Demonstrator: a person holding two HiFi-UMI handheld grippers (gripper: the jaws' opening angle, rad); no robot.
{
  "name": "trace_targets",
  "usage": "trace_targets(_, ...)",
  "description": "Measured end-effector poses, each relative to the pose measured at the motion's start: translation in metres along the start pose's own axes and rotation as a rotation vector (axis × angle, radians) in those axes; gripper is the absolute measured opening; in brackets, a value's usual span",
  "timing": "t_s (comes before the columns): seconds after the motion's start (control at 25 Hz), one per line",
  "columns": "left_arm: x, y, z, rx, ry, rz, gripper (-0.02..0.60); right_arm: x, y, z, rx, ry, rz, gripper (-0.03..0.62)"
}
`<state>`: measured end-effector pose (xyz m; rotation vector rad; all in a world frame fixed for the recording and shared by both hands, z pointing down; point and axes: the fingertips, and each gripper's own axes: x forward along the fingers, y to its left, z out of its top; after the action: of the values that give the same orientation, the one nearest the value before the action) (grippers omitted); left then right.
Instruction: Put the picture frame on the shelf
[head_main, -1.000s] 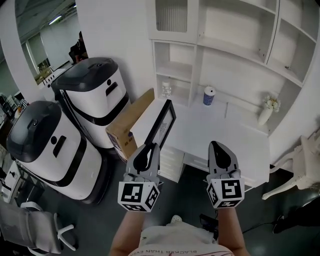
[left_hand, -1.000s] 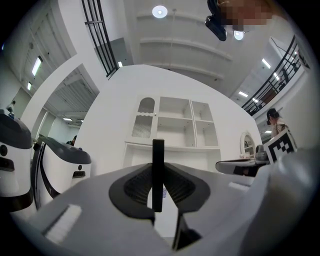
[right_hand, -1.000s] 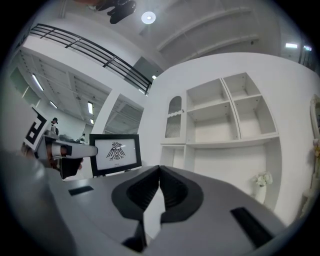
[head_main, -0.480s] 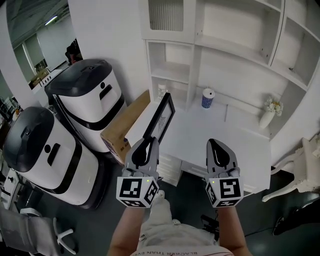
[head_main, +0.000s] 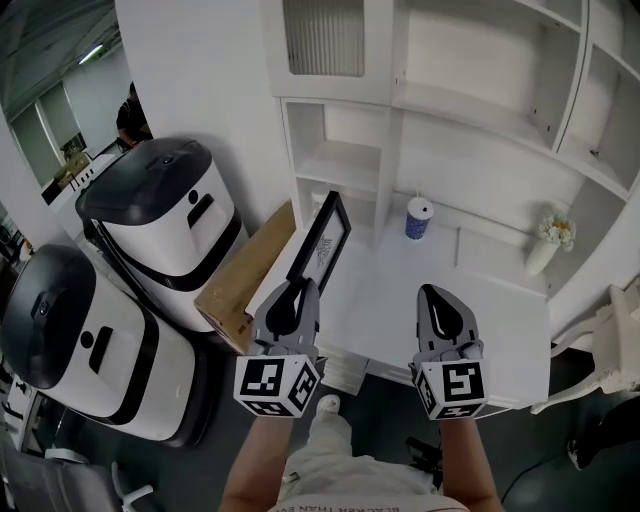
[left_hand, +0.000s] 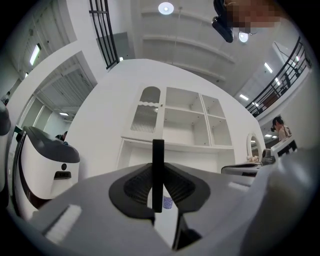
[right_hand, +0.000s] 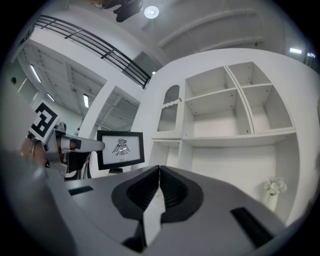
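Left tongs (head_main: 298, 290) clamped on upright picture frame (head_main: 322, 243); shelf (head_main: 345, 165) straight ahead; right tongs (head_main: 433, 295) together, empty.

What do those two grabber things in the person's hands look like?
The left gripper and right gripper match: grey plastic shells tapering to fingers lined with black ribbed rubber. Each carries a white cube with black square markers. No cables show.
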<state>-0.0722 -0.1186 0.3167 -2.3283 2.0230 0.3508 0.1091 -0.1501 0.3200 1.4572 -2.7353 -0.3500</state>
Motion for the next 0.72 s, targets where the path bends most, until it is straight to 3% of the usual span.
trace_targets(0.56, 0.129, 0.071, -0.016, -0.102, 0.035, -0.099, 0.072, 0.122, -0.021, -0.019, -0.020, 0.063, -0.078, 0.009)
trace_targets(0.72, 0.160, 0.087, -0.025, -0.167, 0.051, -0.132, 0.072, 0.148, -0.024, -0.027, -0.022, 0.084, -0.110, 0.009)
